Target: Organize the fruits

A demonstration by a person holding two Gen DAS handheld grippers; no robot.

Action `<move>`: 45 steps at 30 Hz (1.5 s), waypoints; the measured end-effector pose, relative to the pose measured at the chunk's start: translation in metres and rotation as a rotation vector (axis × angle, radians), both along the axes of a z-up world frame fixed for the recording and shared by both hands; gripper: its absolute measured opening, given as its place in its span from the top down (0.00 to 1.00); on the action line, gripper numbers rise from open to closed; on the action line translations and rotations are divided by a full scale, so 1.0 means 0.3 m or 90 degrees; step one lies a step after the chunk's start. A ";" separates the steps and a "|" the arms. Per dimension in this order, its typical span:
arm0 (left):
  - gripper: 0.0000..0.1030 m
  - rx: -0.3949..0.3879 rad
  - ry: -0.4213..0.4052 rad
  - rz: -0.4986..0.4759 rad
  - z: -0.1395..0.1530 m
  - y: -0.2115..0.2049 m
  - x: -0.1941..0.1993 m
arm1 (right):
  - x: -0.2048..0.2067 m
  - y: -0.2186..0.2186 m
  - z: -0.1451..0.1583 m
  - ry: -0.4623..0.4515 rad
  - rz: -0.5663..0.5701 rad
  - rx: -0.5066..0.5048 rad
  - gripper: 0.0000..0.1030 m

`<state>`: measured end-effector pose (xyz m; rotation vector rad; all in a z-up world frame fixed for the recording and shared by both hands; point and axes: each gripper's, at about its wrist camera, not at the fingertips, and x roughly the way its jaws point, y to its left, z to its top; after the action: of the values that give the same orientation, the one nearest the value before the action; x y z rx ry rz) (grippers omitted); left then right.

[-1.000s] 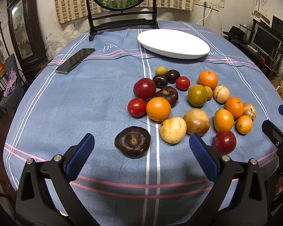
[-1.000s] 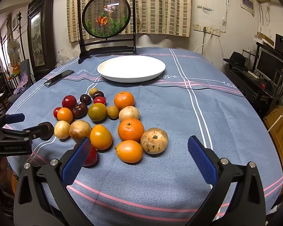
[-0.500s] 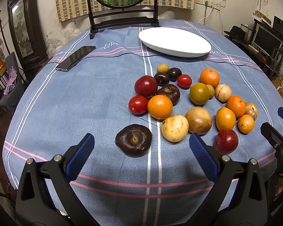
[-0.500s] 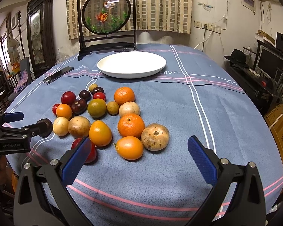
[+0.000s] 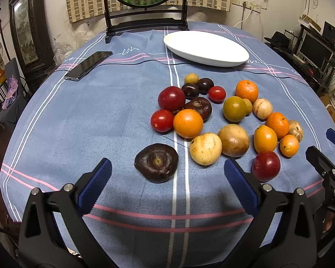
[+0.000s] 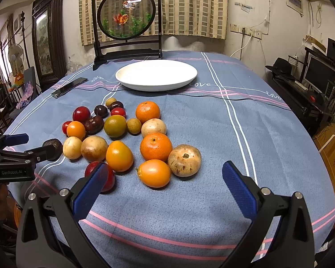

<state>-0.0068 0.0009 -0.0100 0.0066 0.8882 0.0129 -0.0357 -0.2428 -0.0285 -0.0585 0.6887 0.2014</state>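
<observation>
Several fruits lie clustered on the blue tablecloth (image 5: 89, 122). A dark purple mangosteen (image 5: 156, 166) sits nearest, just ahead of my left gripper (image 5: 166, 182), which is open and holds nothing. Beyond it are a pale yellow fruit (image 5: 205, 148), an orange (image 5: 188, 123) and red tomatoes (image 5: 162, 120). My right gripper (image 6: 163, 186) is open over the near side of the cluster, behind an orange fruit (image 6: 154, 173), a speckled brown fruit (image 6: 184, 160) and a red plum (image 6: 100, 176). An empty white plate (image 6: 156, 74) lies at the far side.
A black phone (image 5: 88, 65) lies at the far left of the table. A framed round goldfish screen (image 6: 127, 15) stands behind the plate. A monitor (image 6: 321, 74) and shelves are on the right, off the table. The left gripper shows at the left edge (image 6: 15, 154) of the right wrist view.
Both grippers have crept slightly forward toward the fruits, so the cluster looks a bit nearer. Nothing has been picked up or shifted on the cloth.
</observation>
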 end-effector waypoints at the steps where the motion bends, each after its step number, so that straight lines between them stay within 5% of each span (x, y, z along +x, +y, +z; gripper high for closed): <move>1: 0.02 0.001 0.001 0.001 -0.002 0.000 0.001 | 0.000 0.000 0.000 0.001 0.000 0.000 0.01; 45: 0.02 0.003 0.036 -0.006 -0.086 0.068 -0.019 | -0.019 -0.017 -0.021 0.009 0.001 -0.001 0.01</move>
<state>-0.0124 0.0212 -0.0357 0.0161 0.9448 0.0061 -0.0412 -0.2479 -0.0347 -0.0588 0.7032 0.2030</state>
